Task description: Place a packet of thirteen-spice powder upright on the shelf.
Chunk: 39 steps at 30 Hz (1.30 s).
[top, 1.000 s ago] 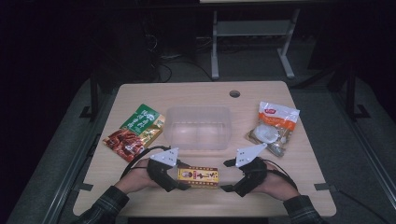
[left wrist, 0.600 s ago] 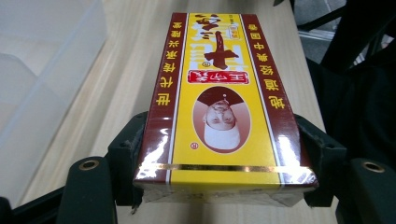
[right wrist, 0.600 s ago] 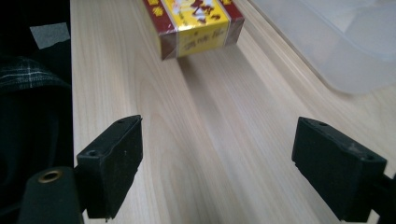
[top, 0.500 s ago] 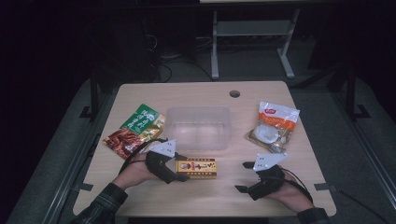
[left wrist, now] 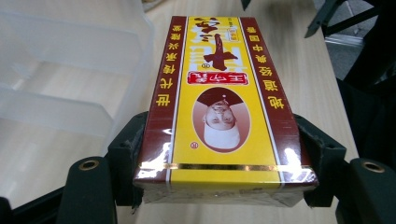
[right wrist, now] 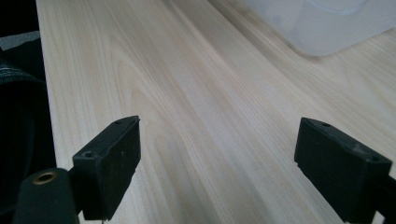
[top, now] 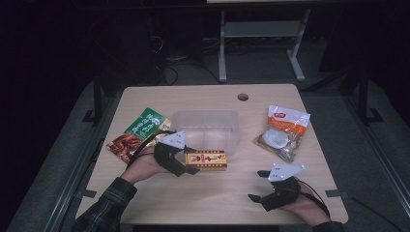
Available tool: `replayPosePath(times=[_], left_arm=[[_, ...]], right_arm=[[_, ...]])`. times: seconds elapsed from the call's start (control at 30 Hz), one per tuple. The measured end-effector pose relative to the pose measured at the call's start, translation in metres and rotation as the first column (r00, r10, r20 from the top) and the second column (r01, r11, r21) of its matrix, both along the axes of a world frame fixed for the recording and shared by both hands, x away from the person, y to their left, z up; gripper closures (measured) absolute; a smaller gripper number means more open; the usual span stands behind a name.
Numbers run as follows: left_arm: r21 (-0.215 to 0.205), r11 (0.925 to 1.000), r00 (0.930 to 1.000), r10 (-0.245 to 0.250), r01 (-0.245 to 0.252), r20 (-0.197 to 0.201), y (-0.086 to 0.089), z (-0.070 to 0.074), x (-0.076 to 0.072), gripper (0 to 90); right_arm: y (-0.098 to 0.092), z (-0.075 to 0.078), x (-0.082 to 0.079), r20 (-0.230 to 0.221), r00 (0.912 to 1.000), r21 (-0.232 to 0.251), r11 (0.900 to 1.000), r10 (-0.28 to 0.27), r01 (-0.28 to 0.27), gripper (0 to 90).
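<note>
- The box [left wrist: 219, 107] that you hold is long and flat, with a bright yellow face, dark red borders on both long sides and a thin gold line near its close end. It carries red and yellow characters and a small oval portrait, and a clear shiny wrap covers it.
- In the high view the box [top: 207, 160] lies level just above the table [top: 203, 203], close in front of the clear plastic container [top: 207, 126].
- Your left gripper [left wrist: 219, 154] is clamped on the near end of the box; both black pads press on its red sides.
- Your right gripper [right wrist: 217, 163] has its jaws wide apart with nothing between them, low over the bare wood at the near right part of the table, well apart from the box.
- A green and red packet [top: 138, 133] lies at the left of the container, and a white and orange bag [top: 284, 130] at its right.
</note>
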State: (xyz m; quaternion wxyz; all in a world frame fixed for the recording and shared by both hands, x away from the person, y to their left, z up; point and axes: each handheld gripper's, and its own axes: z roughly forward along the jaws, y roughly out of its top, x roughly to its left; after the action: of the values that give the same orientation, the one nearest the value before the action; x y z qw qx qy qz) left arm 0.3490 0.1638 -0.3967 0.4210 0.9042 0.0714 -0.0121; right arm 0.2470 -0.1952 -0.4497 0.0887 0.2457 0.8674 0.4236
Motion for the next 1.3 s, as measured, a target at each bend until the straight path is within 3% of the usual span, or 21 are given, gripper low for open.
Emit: replayPosePath(times=[0.43, 0.7, 1.1, 1.3], left_arm=[[0.015, 0.9999, 0.9997, 0.000, -0.001, 0.024, -0.011, 0.020, 0.020, 31.5], [0.011, 0.9998, 0.9994, 0.019, -0.019, 0.029, -0.015, 0.024, 0.035, 31.5], [0.027, 0.9994, 0.9994, 0.021, -0.022, 0.028, -0.027, 0.031, 0.065, 31.5], [0.055, 0.9984, 0.9992, 0.016, -0.018, 0.038, -0.031, 0.033, 0.081, 31.5]], right_arm=[[0.001, -0.001, 0.000, 0.010, 0.9999, 0.007, 1.000, 0.002, -0.002, 13.9], [0.001, -0.001, 0.001, 0.012, 0.9999, 0.011, 1.000, -0.011, 0.011, 13.6], [0.002, -0.001, 0.001, 0.009, 0.9999, 0.021, 1.000, -0.006, 0.005, 13.6], [0.003, -0.001, 0.001, 0.011, 0.9999, 0.018, 1.000, -0.004, 0.004, 13.6]])
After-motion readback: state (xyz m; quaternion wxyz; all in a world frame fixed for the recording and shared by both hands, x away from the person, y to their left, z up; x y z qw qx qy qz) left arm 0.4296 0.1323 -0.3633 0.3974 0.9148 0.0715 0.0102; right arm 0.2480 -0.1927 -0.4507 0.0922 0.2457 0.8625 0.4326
